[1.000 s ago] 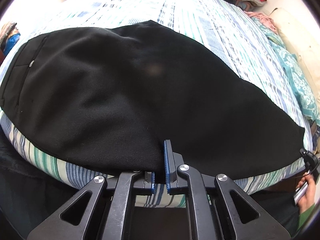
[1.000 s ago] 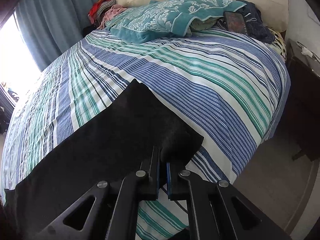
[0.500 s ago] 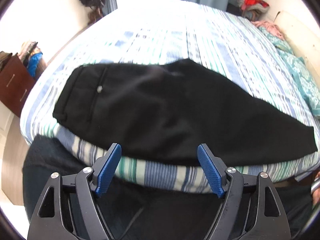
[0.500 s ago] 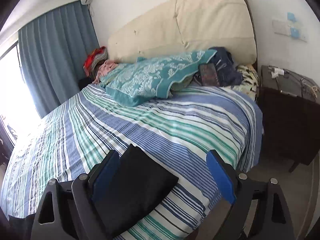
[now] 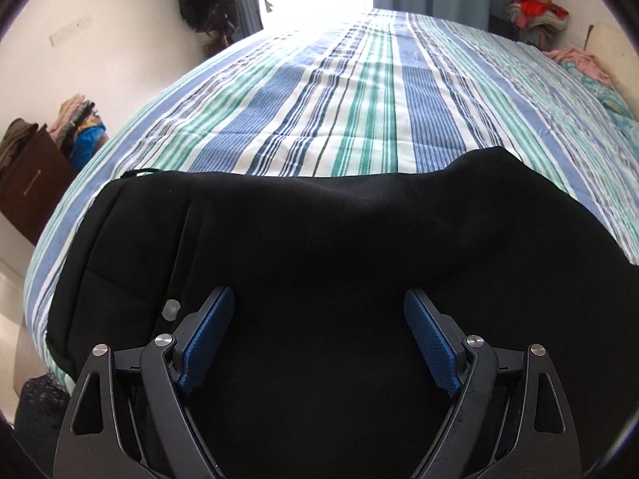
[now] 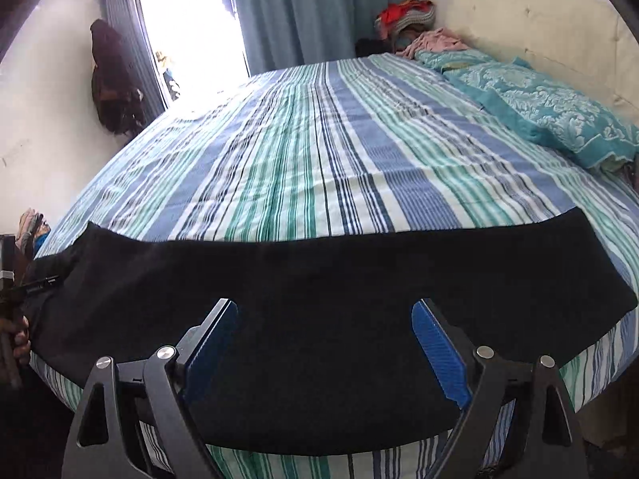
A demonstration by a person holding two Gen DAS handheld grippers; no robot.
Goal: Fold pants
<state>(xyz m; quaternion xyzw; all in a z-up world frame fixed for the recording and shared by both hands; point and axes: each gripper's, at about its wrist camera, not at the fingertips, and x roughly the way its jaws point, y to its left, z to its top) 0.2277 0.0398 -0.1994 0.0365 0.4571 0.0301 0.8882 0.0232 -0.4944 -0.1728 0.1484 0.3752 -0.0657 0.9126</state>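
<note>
Black pants [image 5: 319, 247] lie flat along the near edge of a striped bed, one leg folded over the other. The waistband with a pocket button [image 5: 171, 306] is at the left in the left wrist view. The leg end [image 6: 579, 263] is at the right in the right wrist view. My left gripper [image 5: 318, 307] is open and empty, low over the seat of the pants. My right gripper [image 6: 324, 321] is open and empty, low over the legs [image 6: 319, 279]. The blue pads [image 6: 437, 353] of each are spread wide.
The striped bedsheet [image 6: 319, 151] stretches far behind the pants. A teal pillow [image 6: 551, 111] and beige headboard [image 6: 539, 28] are at the right. A dark dresser [image 5: 28, 187] with clothes stands left of the bed. The hand on the left gripper shows at the left edge [image 6: 18, 343].
Both grippers were shut on the pants' near edge one second ago. They let go, opened wide, drew back, and now hover low over the pants.
</note>
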